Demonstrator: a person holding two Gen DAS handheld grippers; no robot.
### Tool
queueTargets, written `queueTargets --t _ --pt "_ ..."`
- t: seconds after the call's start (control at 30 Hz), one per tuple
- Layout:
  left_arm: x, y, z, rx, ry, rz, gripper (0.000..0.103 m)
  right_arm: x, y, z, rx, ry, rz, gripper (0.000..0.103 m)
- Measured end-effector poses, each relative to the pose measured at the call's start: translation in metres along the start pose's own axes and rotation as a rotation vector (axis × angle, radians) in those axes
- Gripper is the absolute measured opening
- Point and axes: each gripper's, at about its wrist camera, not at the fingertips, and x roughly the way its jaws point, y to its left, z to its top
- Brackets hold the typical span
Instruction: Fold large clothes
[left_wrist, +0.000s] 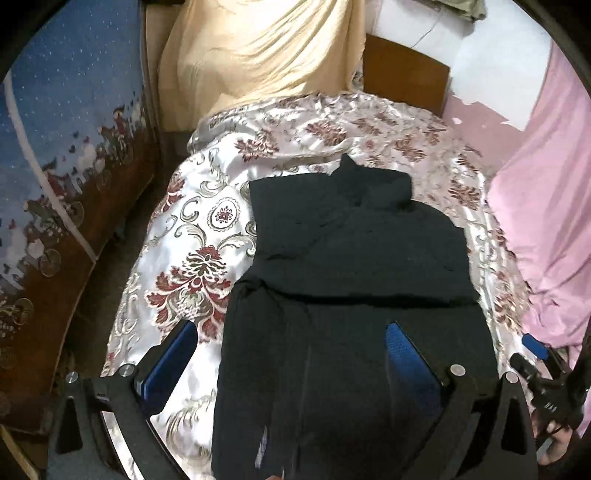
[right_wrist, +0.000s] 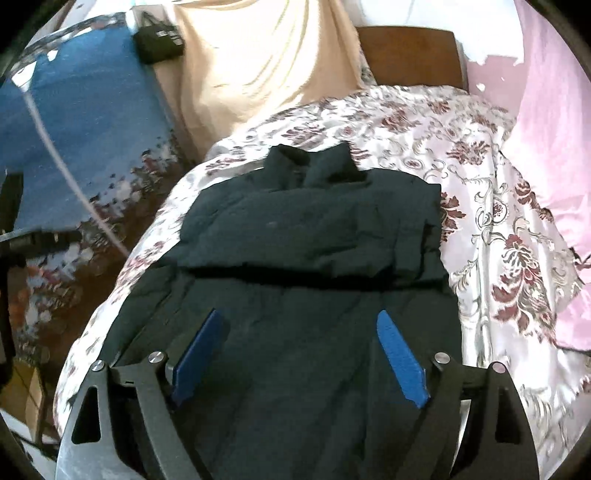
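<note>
Left wrist view shows you one dark jacket (left_wrist: 354, 266), folded across its middle, lying on the bed's glossy floral bedspread (left_wrist: 199, 236). Your left gripper (left_wrist: 291, 354) and right gripper (right_wrist: 301, 350) both gape wide, holding nothing. Beige cloth (left_wrist: 258, 51) and one pink sheet (left_wrist: 546, 206) border the bed.

Bright soft daylight, glare on satin bedspread (right_wrist: 491, 206), fisheye-bent dark corners, slight motion blur
</note>
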Motion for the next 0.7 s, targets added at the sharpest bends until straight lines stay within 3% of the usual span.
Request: queueTargets --t 0.27,0.53,0.7 --pt "-0.073 -0.01 0.001 0.075 -0.084 0.021 0.103 -0.074 0.032 -0.014 -0.09 -0.055 -0.022 0.09" --pt "-0.114 -0.005 0.05 0.107 -0.141 0.12 0.103 -0.104 0.047 0.008 -0.158 -0.071 -0.048 0.09" --pt "-0.107 0.007 0.092 0.097 -0.173 0.195 0.103 -0.108 0.044 0.044 -0.189 -0.082 -0.069 0.09"
